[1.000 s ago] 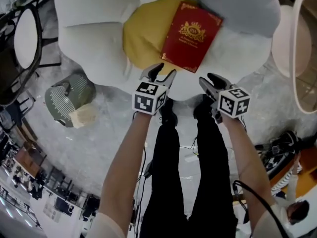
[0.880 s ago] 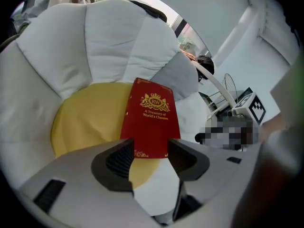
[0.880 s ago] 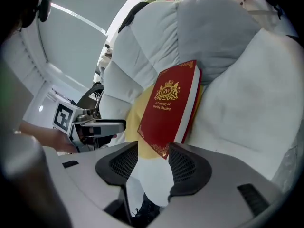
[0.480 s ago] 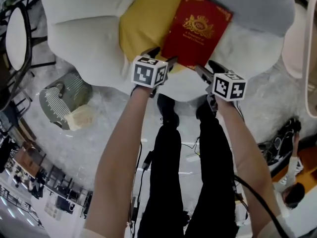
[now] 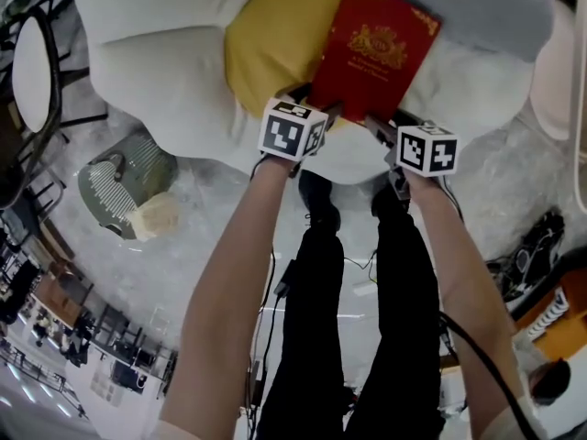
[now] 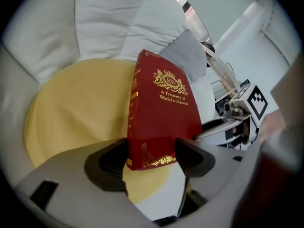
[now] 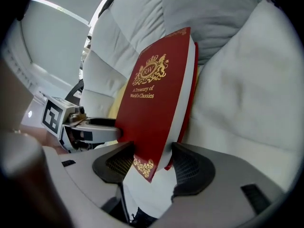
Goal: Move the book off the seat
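A red hardback book (image 5: pixel 376 49) with gold print lies on the yellow centre (image 5: pixel 266 44) of a white, petal-shaped seat (image 5: pixel 156 71). My left gripper (image 5: pixel 316 108) is at its near left corner and my right gripper (image 5: pixel 383 126) at its near right corner. In the left gripper view the book (image 6: pixel 161 113) has its spine corner between the wide jaws of the left gripper (image 6: pixel 152 158). In the right gripper view the book (image 7: pixel 152 113) has its page-edge corner inside the right gripper (image 7: pixel 152 163), whose jaws are closing. Neither pair of pads visibly presses on the covers.
A grey cushion (image 5: pixel 486 12) rests behind the book. A grey-green basket with a beige block (image 5: pixel 124 186) stands on the floor at the left, beside a black-framed round stool (image 5: pixel 32 62). A pale chair (image 5: pixel 550 71) is at the right. The person's legs (image 5: pixel 367 319) and cables are below.
Both grippers have moved forward from the seat's front edge to the book's near corners. Their jaws now straddle the book, which lies where it did.
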Demonstrator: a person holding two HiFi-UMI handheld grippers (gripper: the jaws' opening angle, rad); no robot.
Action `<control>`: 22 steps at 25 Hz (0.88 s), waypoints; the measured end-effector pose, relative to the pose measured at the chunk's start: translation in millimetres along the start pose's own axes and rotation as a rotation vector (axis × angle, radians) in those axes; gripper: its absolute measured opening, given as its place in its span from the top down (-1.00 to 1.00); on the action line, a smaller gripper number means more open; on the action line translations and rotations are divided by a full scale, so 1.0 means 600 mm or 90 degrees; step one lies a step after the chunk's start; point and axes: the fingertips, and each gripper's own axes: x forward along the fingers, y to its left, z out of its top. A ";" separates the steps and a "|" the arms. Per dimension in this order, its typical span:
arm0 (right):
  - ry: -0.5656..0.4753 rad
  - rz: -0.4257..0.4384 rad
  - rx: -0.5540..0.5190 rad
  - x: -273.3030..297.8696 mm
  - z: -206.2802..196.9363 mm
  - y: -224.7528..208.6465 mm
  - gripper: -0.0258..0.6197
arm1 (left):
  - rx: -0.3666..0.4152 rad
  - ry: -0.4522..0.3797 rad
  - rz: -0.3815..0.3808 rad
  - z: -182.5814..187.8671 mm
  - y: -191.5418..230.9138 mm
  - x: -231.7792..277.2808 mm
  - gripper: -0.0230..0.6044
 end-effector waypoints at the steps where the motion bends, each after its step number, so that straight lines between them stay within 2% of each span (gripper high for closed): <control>1: 0.001 0.003 0.002 -0.006 -0.004 0.004 0.09 | 0.002 -0.003 0.003 -0.001 -0.006 -0.007 -0.08; 10: 0.011 0.012 0.008 -0.114 -0.037 0.030 0.09 | -0.013 -0.014 -0.001 -0.019 -0.105 -0.073 -0.08; 14: 0.006 0.014 -0.002 -0.173 -0.031 0.043 0.10 | -0.031 -0.023 0.001 -0.004 -0.151 -0.112 -0.08; 22: -0.004 0.032 0.001 -0.293 -0.015 0.074 0.10 | -0.020 -0.032 0.006 0.038 -0.247 -0.184 -0.08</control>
